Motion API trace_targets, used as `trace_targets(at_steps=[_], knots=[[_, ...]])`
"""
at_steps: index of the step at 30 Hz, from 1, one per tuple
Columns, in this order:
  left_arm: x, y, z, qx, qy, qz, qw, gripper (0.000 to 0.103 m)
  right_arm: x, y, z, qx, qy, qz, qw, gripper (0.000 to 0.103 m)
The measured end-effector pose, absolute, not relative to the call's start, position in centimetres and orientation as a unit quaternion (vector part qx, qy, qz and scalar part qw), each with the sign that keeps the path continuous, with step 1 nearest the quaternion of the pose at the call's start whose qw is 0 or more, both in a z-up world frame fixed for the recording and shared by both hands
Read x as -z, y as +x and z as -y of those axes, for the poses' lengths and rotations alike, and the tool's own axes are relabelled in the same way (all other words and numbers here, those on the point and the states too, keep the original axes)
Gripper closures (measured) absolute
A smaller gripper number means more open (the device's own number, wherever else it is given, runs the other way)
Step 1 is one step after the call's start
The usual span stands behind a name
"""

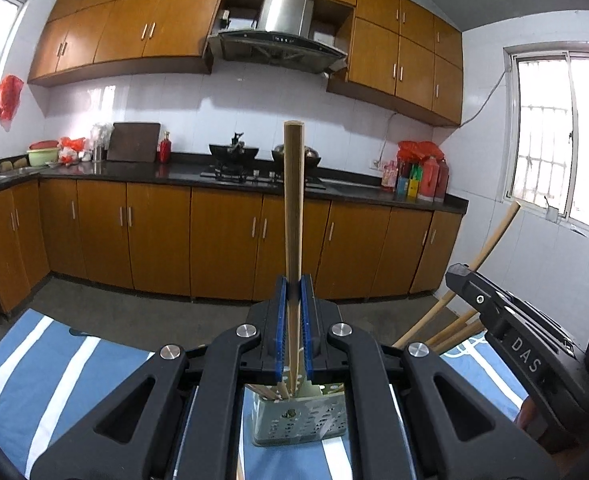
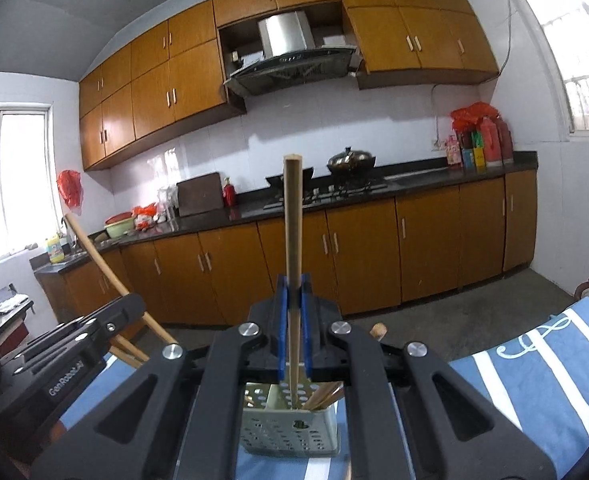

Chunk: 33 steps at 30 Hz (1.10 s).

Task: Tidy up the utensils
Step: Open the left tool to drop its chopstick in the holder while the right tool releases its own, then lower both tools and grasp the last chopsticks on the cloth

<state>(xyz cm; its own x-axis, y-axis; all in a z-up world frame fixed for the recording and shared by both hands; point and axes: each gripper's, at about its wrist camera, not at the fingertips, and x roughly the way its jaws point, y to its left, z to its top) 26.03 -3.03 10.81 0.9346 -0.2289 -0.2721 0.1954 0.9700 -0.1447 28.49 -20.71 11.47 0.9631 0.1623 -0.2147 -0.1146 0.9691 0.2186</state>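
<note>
Left tool (image 1: 294,292), right tool (image 2: 293,292): each clamped on one upright chopstick (image 1: 293,200) (image 2: 293,216). Holder (image 1: 298,420) at six o'clock below both; we lower tips vertically.

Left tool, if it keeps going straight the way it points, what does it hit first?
Probably nothing nearby. The left tool, shut on a chopstick, faces open floor, then the lower cabinets under the stove. Depth is hard to judge.

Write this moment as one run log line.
left gripper: shut on chopstick | right gripper: shut on chopstick | utensil holder: below, on striped cloth
</note>
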Motion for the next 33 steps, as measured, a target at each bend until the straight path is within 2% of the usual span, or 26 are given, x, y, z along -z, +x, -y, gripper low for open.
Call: trace_targets(at_steps=[3,6,14,21,25,33], knots=[[-11.0,25.7,2.8,0.108,-0.061,-0.146,0.982,0.092,-11.4,28.0,21.0,-0.071,0.106,-0.115,0.985,0.079],[-11.6,25.2,2.8,0.103,-0.061,-0.135,0.984,0.056,-11.5,27.5,21.2,-0.070,0.107,-0.111,0.986,0.078],[-13.2,24.1,2.6,0.105,-0.066,-0.124,0.984,0.056,-12.4,25.2,21.9,-0.067,0.104,-0.099,0.987,0.078],[-13.2,20.8,0.5,0.086,-0.067,-0.133,0.985,0.055,-11.2,20.5,23.5,-0.056,0.092,-0.109,0.988,0.070],[-10.6,19.0,-1.7,0.062,-0.056,-0.171,0.982,0.053,-8.0,18.6,24.5,-0.045,0.088,-0.161,0.982,0.066],[-1.6,17.3,-4.1,0.028,-0.036,-0.290,0.956,0.051,1.9,17.9,23.8,-0.039,0.100,-0.330,0.938,0.066]])
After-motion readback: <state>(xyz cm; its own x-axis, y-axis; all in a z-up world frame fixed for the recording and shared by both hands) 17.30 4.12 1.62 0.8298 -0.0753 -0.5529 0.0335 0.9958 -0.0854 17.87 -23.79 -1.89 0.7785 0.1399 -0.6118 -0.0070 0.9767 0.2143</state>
